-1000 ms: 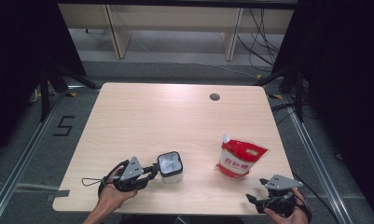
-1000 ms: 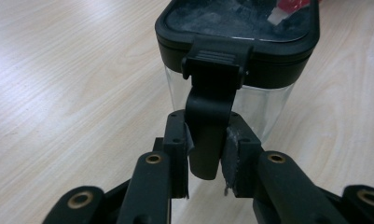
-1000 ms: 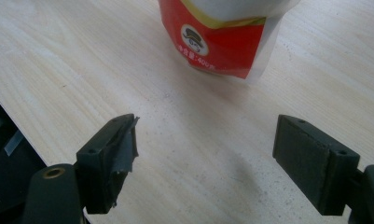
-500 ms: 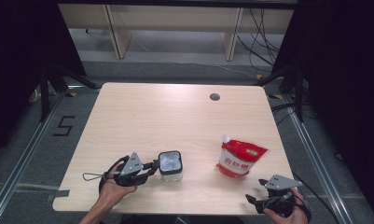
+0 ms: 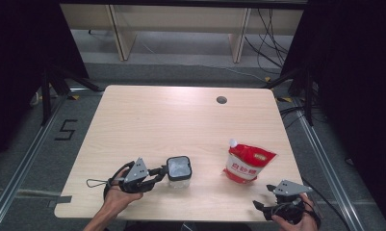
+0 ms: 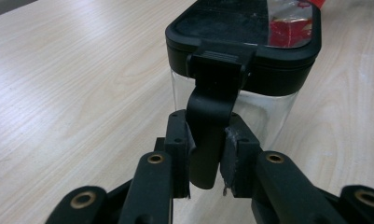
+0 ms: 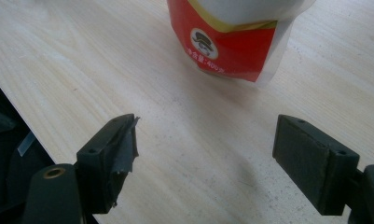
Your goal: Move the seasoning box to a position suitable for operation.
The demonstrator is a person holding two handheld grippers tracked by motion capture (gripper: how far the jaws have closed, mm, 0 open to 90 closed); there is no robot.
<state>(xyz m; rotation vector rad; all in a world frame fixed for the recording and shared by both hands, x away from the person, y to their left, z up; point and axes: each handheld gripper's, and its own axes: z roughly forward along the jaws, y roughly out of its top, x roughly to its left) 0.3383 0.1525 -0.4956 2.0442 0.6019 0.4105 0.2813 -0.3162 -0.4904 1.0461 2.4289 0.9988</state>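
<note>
A clear square container (image 5: 179, 169) with a black lid stands near the table's front left. A black latch (image 6: 211, 116) hangs down from the lid (image 6: 250, 37) on the container's side. My left gripper (image 5: 159, 172) lies just left of the container, and in the left gripper view it (image 6: 207, 154) is shut on that latch. A red and white spouted pouch (image 5: 248, 163) lies at the front right. My right gripper (image 5: 263, 199) sits near the front right corner. In the right gripper view it (image 7: 205, 163) is open, nothing between its pads, with the pouch (image 7: 231, 42) ahead of it.
The light wooden table (image 5: 181, 125) has a round cable hole (image 5: 222, 100) at the back right. The front edge lies just under both hands. Dark floor, rails and a shelf frame surround the table.
The left gripper has edged slightly right, closer against the container. The right gripper and the pouch have stayed put.
</note>
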